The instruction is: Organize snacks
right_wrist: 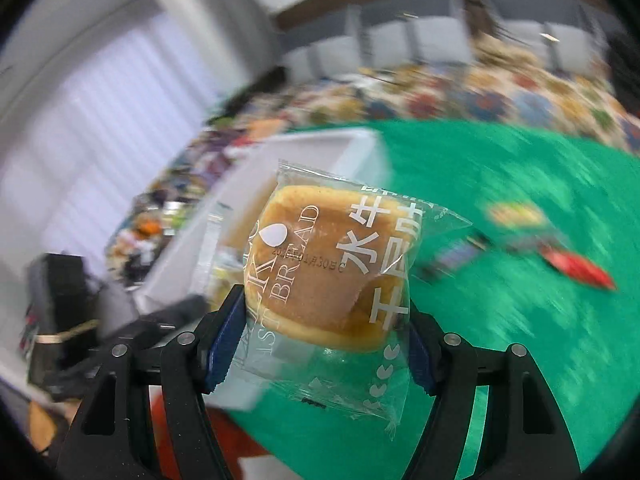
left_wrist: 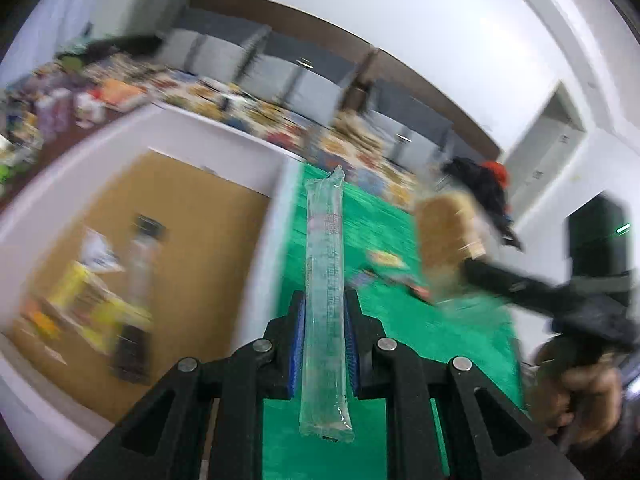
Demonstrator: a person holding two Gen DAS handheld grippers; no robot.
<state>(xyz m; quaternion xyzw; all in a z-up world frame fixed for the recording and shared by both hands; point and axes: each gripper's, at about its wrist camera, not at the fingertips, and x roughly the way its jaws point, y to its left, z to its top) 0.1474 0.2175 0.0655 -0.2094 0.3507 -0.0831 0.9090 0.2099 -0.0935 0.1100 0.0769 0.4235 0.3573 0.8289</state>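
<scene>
My left gripper (left_wrist: 325, 300) is shut on a long clear jelly stick (left_wrist: 326, 240), which points away over the green cloth (left_wrist: 384, 320). Its near end hangs back past the pads. To the left stands a white box (left_wrist: 256, 148) with a brown floor holding several packets, among them yellow ones (left_wrist: 84, 296) and another clear stick (left_wrist: 140, 264). My right gripper (right_wrist: 324, 304) is shut on a wrapped round bread (right_wrist: 320, 264), raised above the green cloth (right_wrist: 520, 168). The same bread (left_wrist: 444, 228) appears blurred at the right of the left wrist view.
A few loose snack packets (right_wrist: 516, 216) and a red one (right_wrist: 580, 270) lie on the green cloth. Behind it a patterned surface is crowded with snacks (left_wrist: 240, 104). The white box (right_wrist: 320, 140) stands left of the bread. A person's hand (left_wrist: 580, 392) grips the right tool.
</scene>
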